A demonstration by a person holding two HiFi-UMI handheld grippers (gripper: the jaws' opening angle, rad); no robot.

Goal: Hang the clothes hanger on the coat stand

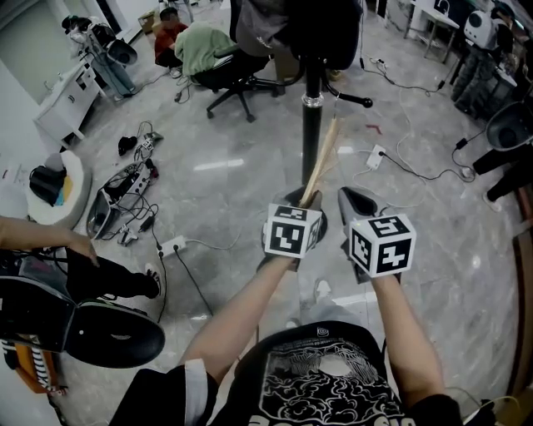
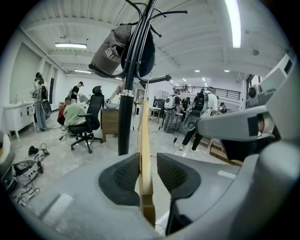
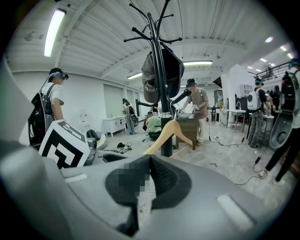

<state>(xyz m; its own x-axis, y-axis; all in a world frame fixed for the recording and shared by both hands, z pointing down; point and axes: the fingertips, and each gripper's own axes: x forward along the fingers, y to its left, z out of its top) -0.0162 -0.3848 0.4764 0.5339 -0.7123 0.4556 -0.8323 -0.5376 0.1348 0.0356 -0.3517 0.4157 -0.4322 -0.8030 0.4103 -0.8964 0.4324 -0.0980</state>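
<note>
I am clamping the hanger (image 3: 168, 133) edgewise in the left gripper (image 2: 144, 178), just before the stand (image 2: 125, 117); the right gripper (image 3: 149, 183) is idling closed, empty. I am planning a high, steady lift toward a free prong (image 2: 174, 12).

The pale wooden clothes hanger (image 1: 321, 166) leans upright, unhung, just beside the pole of the black coat stand (image 1: 312, 125), below its hooks.

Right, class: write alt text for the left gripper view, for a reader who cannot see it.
The left gripper holds a wooden clothes hanger between its jaws, edge-on and upright. Just beyond stands a black coat stand with a grey cap hanging on it.
</note>
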